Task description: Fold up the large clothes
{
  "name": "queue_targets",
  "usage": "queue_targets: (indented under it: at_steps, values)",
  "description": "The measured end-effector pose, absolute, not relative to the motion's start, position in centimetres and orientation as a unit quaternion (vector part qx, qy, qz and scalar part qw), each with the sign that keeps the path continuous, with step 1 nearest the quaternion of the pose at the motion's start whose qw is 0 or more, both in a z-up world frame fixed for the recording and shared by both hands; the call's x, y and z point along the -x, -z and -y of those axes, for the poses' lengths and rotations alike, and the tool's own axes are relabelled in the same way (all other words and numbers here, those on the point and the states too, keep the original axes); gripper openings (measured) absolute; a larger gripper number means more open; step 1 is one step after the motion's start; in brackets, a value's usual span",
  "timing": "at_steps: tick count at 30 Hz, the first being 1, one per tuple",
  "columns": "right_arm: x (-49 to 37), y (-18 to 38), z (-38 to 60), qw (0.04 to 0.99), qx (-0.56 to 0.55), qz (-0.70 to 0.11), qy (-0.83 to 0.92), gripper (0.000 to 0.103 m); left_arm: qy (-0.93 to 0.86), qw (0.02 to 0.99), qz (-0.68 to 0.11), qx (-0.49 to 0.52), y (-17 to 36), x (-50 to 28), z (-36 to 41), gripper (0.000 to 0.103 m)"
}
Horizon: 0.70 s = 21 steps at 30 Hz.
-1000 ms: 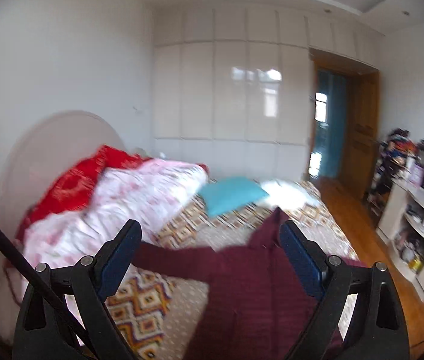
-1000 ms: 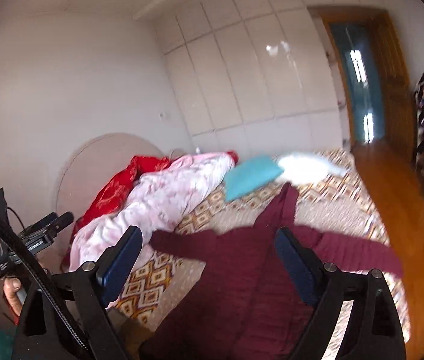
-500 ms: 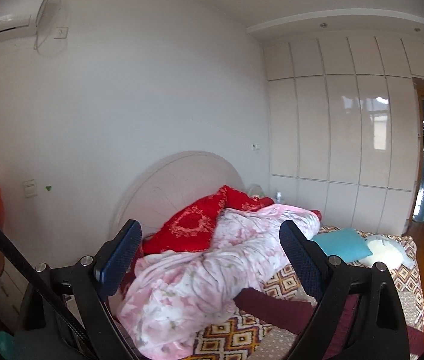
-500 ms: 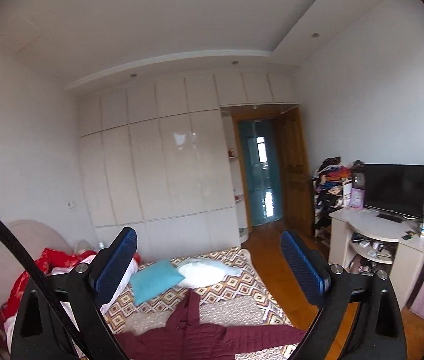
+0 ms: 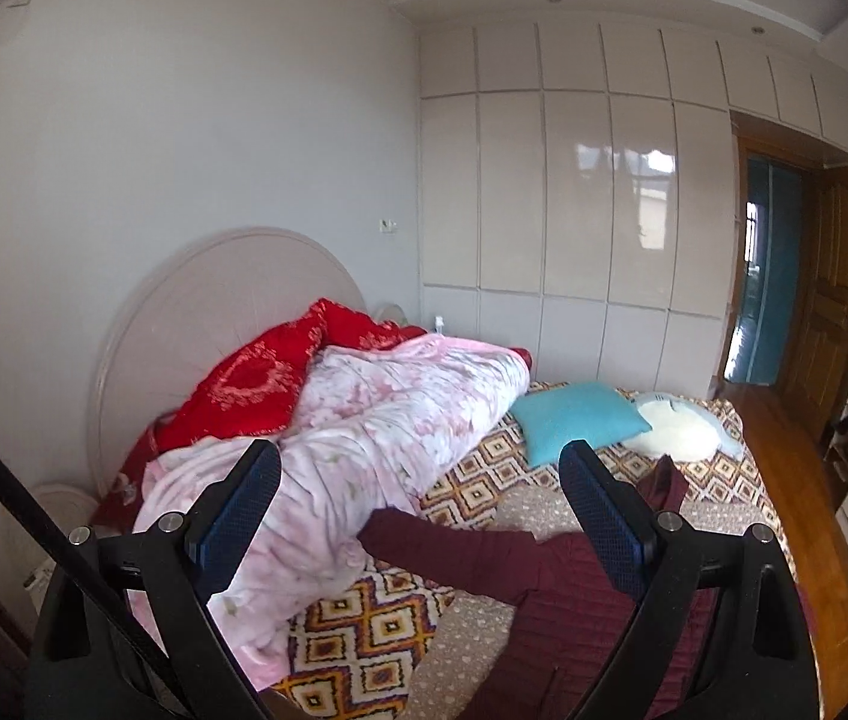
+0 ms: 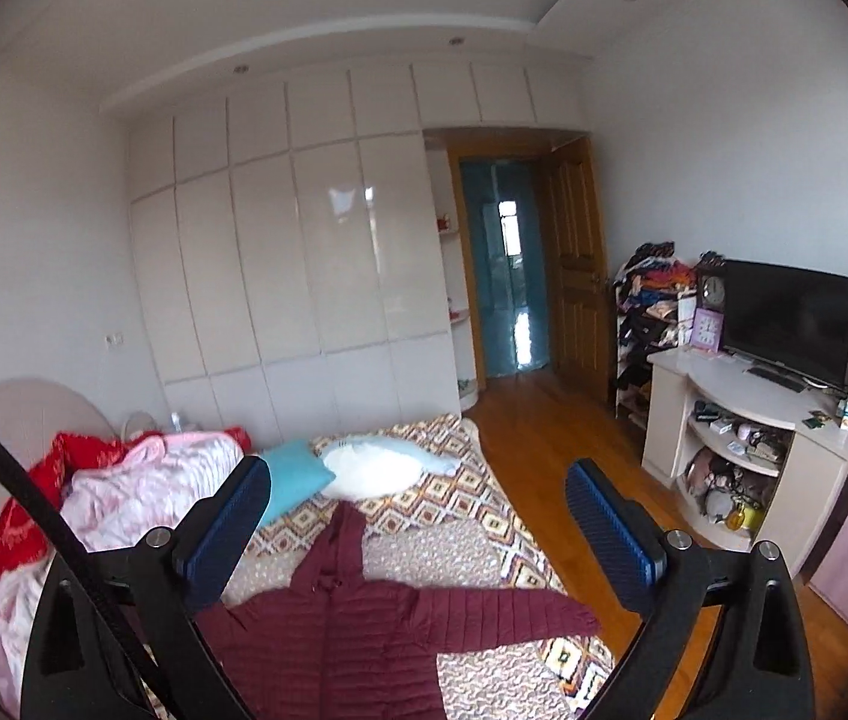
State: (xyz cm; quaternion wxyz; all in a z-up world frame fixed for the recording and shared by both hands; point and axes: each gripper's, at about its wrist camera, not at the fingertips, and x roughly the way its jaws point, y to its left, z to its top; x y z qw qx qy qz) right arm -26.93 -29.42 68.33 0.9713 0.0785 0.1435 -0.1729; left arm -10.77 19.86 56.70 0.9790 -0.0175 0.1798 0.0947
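Left gripper (image 5: 417, 516) wide open, nothing between the jaws, hanging above the bed (image 5: 363, 648). Right gripper (image 6: 417, 525) also empty, jaws spread wide and opening a bit more.

Maroon jacket (image 6: 357, 630) lies flat on the bed, lower centre of the right wrist view: hood pointing up-frame toward the white pillow (image 6: 372, 471), one sleeve stretched right almost to the bed's right edge, the other sleeve hidden behind the left finger. In the left wrist view the jacket (image 5: 550, 588) sits lower right, its near sleeve reaching left and ending just beside the pink quilt (image 5: 363, 450).

Quilt and red blanket (image 5: 261, 378) are heaped at centre-left against the round headboard (image 5: 195, 282). Blue pillow (image 5: 574, 420) touches the white pillow at centre-right. Bare patterned bedcover shows between jacket hood and pillows, and at the lower centre below the quilt.

Wooden floor (image 6: 550, 456) runs open along the bed's right edge up to the doorway (image 6: 502, 264). TV stand (image 6: 742, 438) with TV (image 6: 787, 318) at right, well apart from the bed. Wardrobe (image 6: 303, 276) fills the back wall.
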Motion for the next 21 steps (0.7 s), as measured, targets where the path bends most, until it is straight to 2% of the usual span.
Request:
queue_targets:
  at_steps: [3, 9, 13, 21]
  values:
    - [21.7, -59.9, 29.6, 0.962, -0.064, -0.218, 0.148, 0.101, -0.074, 0.978, -0.197, 0.004, -49.2, 7.2, -17.7, 0.093]
    - [14.6, -42.6, 30.3, 0.924, -0.073, -0.360, 0.104, 0.100, 0.012, 0.952, -0.303, 0.037, -34.0, 1.1, -14.2, 0.093]
    - [11.9, -34.1, 30.9, 0.900, -0.111, -0.416, 0.074, 0.099, 0.017, 0.936, -0.347, 0.049, -26.1, -1.9, -13.1, 0.093]
    - [5.7, -25.4, 27.7, 0.882, -0.128, -0.451, 0.044, 0.099, -0.047, 0.924, -0.374, 0.061, -23.5, -8.6, -17.1, 0.093]
